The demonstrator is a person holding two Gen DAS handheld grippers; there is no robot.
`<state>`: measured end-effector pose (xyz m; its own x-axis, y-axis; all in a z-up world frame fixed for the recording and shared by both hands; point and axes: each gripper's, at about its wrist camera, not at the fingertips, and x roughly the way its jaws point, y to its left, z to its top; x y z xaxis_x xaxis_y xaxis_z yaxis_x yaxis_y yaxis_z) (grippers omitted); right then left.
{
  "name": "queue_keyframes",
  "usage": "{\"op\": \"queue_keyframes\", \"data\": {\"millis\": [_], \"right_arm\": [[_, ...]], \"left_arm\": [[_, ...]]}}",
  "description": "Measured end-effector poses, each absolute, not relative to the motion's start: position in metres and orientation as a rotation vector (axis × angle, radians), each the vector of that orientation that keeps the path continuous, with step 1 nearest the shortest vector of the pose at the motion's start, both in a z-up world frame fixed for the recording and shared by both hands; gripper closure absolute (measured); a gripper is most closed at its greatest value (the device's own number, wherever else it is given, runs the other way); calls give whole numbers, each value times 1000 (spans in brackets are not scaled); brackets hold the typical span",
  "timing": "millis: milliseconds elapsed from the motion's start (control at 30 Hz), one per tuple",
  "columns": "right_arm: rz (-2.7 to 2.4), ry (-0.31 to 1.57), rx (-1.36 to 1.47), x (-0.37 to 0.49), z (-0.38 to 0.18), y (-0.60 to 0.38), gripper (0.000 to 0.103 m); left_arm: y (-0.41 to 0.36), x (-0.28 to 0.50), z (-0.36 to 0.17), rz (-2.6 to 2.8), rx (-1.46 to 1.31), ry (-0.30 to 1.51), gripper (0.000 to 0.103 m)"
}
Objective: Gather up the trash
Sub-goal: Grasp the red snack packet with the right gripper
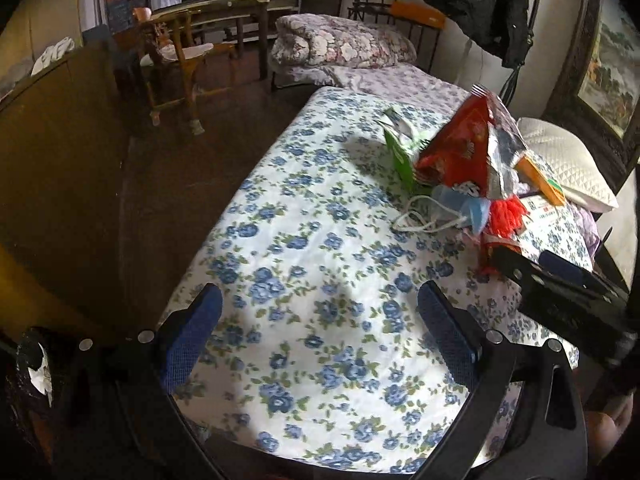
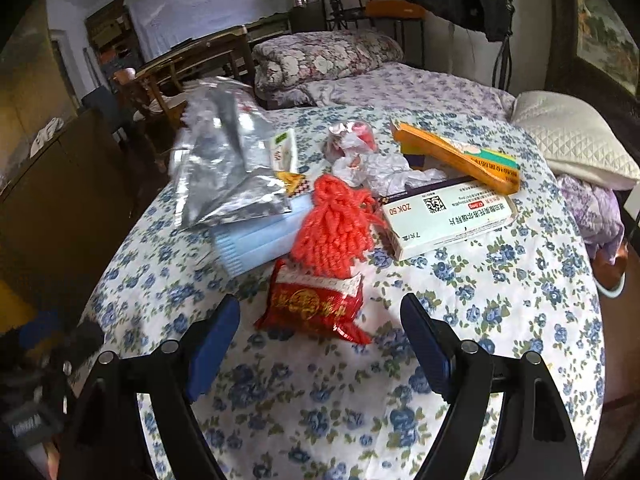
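Left gripper [image 1: 320, 332] jaws open, empty — over bare floral bed sheet [image 1: 304, 240]. Trash pile on the bed, left to right: silver foil bag [image 2: 224, 160], blue face masks [image 2: 256, 244], red yarn tassel [image 2: 336, 228], white medicine box [image 2: 448, 216], orange box [image 2: 456, 156]. Right gripper [image 2: 320, 340] jaws wide open — red packet [image 2: 316, 304] just ahead, not gripped.

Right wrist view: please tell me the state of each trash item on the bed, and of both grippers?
Right hand-held gripper: open, empty.
Left hand-held gripper: open, empty.
Red packet: crumpled, lying on the bedsheet, ahead of the right fingers.
Silver foil bag: torn open, empty-looking.
Blue face masks: stacked flat.
White medicine box: lying flat, closed.
Orange box: flattened.
White paper: crumpled.
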<state>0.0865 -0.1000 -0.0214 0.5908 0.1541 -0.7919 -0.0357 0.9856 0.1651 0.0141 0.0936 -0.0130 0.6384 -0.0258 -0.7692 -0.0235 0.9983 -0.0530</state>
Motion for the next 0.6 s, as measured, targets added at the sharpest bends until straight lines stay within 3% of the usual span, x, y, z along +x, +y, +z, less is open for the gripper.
{"op": "queue_keyframes", "data": {"millis": [300,333,367,400,600], "right_arm": [[88,970,122,103,-36,-97,22],[83,962,107,103,-37,-95,26],[91,950,96,102,-36,-94,45],[87,944,82,101,-35,-94,56],[79,923,173,82,-30,-117,58]], "left_arm": [[84,11,-12,-4,-32,872,8],[84,11,-12,-4,-32,872,8],[84,11,-12,-2,-31,873,8],[84,11,-11,-2,-31,874,9],[80,21,-1,-29,-60,875,8]]}}
